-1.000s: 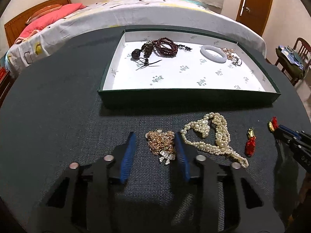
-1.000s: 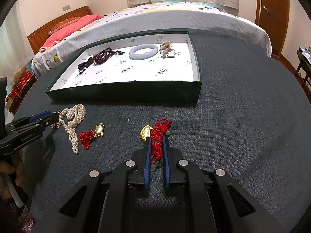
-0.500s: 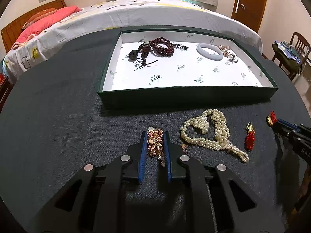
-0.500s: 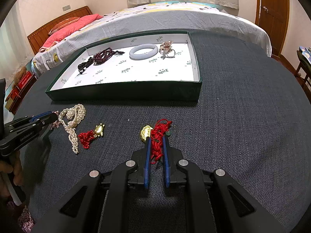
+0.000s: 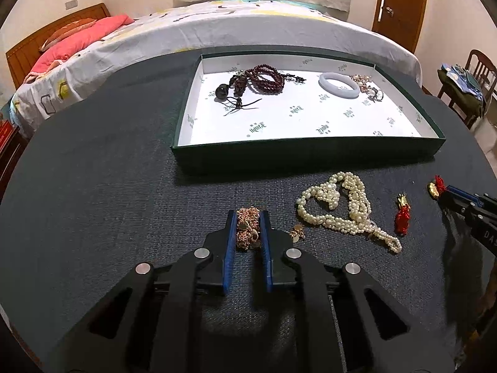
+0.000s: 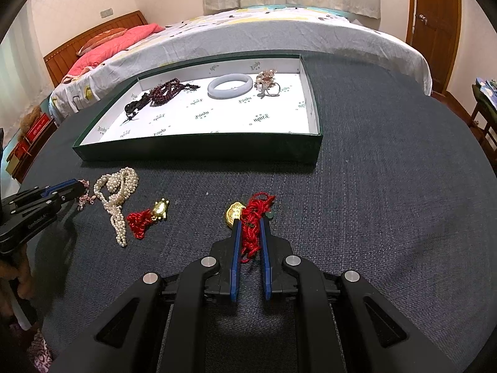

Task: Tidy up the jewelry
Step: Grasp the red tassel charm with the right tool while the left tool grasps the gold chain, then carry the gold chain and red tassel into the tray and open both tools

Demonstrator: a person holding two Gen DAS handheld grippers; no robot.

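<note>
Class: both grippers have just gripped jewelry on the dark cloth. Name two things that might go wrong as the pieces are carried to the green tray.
1. The left gripper pinches only part of the gold chain; a coin strand lies outside and may drag or snag the pearl necklace nearby.
2. The right gripper holds the red cord only; its gold charm hangs free and could catch the green tray wall.

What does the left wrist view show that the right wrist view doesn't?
Only the left wrist view shows the left gripper pads, just closed on the gold chain, with a stray coin charm beside it. Only the right wrist view shows the right gripper shut on the red cord of a gold pendant. Both show the tray, pearl necklace and red tassel charm.
</note>
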